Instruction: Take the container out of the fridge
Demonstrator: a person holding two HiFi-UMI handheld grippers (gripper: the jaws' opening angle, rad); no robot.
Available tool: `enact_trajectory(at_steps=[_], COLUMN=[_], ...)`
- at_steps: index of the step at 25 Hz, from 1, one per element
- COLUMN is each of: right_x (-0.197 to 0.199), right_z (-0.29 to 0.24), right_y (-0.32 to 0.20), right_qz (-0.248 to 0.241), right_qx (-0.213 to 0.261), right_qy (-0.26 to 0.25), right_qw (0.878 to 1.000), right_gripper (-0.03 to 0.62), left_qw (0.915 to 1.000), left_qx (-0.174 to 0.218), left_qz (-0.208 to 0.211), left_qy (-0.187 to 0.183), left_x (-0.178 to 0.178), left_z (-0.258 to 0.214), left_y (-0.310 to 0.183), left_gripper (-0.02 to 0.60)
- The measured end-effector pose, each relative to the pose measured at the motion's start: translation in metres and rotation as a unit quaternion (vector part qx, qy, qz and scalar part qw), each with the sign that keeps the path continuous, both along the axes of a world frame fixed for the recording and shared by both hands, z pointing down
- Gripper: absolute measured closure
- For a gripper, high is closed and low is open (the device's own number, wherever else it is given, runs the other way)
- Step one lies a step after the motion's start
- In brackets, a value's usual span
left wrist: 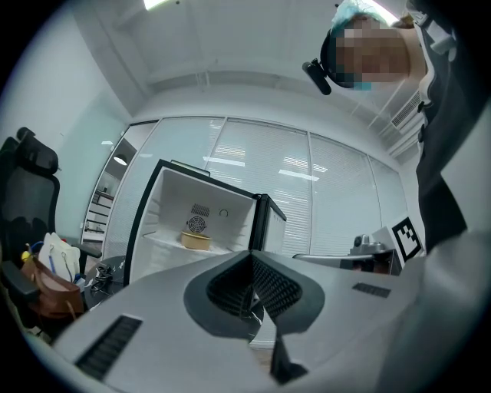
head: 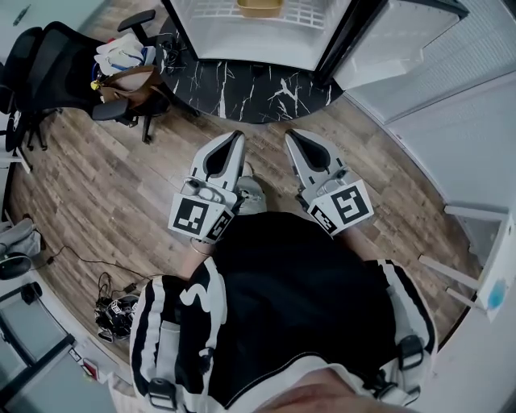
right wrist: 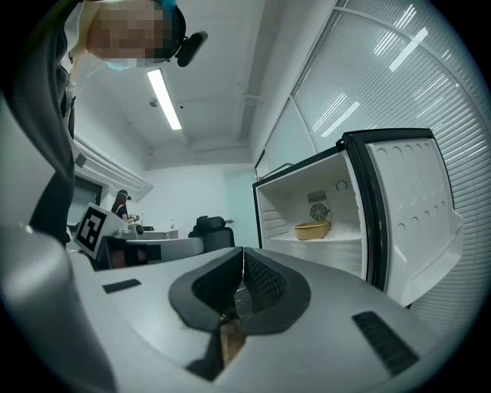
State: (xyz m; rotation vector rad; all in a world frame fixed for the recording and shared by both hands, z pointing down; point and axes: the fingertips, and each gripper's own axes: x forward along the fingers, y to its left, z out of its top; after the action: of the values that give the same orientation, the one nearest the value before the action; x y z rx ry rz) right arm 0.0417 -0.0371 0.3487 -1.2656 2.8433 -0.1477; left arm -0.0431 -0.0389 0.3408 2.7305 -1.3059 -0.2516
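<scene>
Container [head: 260, 7]: tan tub on the shelf [head: 214, 10] of the open fridge [head: 258, 44], well ahead of both grippers. My left hand-held gripper [head: 235, 137] and right hand-held gripper [head: 292, 135]: jaws together, empty. Step, I judge: approach. Next: step closer, open one, reach in.

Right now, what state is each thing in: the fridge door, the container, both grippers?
White fridge door: swung open.
Shallow yellow container: resting on the white wire shelf inside, untouched.
Left gripper: fingers shut, empty.
Right gripper: fingers shut, empty.
</scene>
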Motion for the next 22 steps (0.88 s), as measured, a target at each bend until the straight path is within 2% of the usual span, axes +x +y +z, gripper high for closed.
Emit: enact_trajectory(at_steps=[22], right_x=[-0.031], right_z=[-0.013], right_y=[-0.079], right_qz=[0.020], right_qx=[0.001], right_qy=[0.008], right_qw=[1.000], right_gripper=[0.582], left_qw=[0.9998], left_qx=[0.000], left_qz=[0.018], left_qy=[0.003], left_x=[-0.030], left_z=[-0.011], left_y=[-0.086], left_gripper=[0.572])
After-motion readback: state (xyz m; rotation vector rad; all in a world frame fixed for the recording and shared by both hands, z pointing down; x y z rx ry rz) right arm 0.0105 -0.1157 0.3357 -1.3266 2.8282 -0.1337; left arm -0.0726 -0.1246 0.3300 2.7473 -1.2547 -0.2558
